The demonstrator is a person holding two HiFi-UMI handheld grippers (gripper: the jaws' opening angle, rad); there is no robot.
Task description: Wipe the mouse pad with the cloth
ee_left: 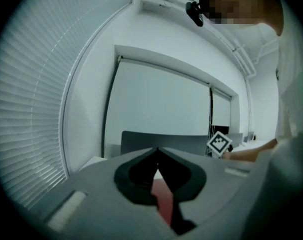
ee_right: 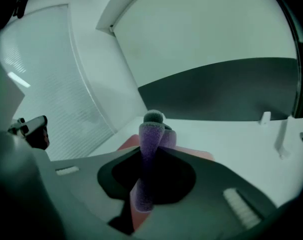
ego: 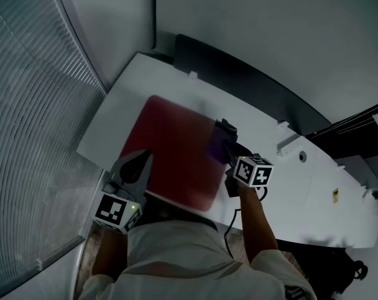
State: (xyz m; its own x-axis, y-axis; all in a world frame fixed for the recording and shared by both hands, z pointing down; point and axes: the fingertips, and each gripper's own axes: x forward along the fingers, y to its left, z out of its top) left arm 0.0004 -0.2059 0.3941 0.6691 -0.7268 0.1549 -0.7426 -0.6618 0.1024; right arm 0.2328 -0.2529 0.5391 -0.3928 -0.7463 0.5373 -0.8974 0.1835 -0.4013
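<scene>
A dark red mouse pad [ego: 170,145] lies on the white desk [ego: 282,186]. My right gripper [ego: 226,141] hovers at the pad's right edge and is shut on a purple cloth [ego: 217,149]. In the right gripper view the cloth [ee_right: 149,154] stands folded between the jaws, with the pad [ee_right: 201,155] just beyond. My left gripper [ego: 140,161] sits at the pad's near left corner, jaws shut with nothing between them. The left gripper view shows its tips [ee_left: 157,150] meeting, with a strip of the red pad [ee_left: 165,200] below them.
Window blinds [ego: 32,124] curve along the left. A dark panel [ego: 251,80] runs along the desk's far edge. Small white fittings [ego: 290,145] sit on the desk to the right. A cable [ego: 229,230] hangs from the right gripper over the near desk edge.
</scene>
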